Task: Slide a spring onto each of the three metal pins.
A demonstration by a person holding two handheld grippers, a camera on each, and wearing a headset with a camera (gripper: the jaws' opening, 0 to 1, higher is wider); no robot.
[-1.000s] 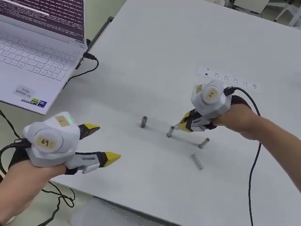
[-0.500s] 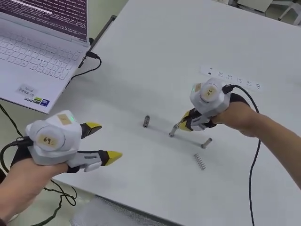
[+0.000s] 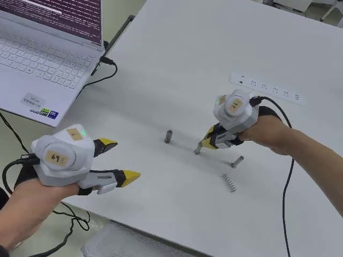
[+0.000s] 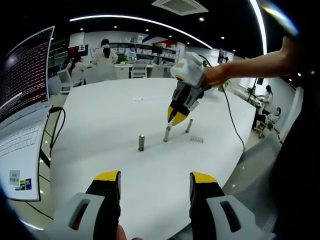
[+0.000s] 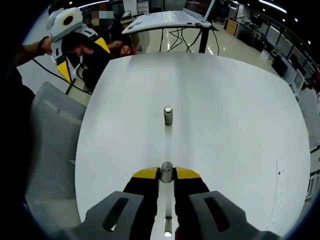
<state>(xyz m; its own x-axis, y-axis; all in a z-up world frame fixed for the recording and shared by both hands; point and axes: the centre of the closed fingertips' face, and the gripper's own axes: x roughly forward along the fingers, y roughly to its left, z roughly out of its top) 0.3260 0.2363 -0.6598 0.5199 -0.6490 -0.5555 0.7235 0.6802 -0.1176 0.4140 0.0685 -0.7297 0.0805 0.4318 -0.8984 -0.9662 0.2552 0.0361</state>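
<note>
Steel spring pinched in your R gripper, jaws nearly closed, lines up over the mid pin for threading, toward the front edge of the table, while L gripper waits wide open, empty, at the front-left.

White left claw and right claw, yellow-tipped, black-cabled.

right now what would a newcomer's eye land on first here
First, the right gripper at mid-table, its yellow-tipped fingers shut on a small coiled metal spring just above the middle upright metal pin. Next, the end pin already wearing a spring, and a loose spring lying flat near the bare pin at the other end. The open left gripper hovers at the near edge.
</note>
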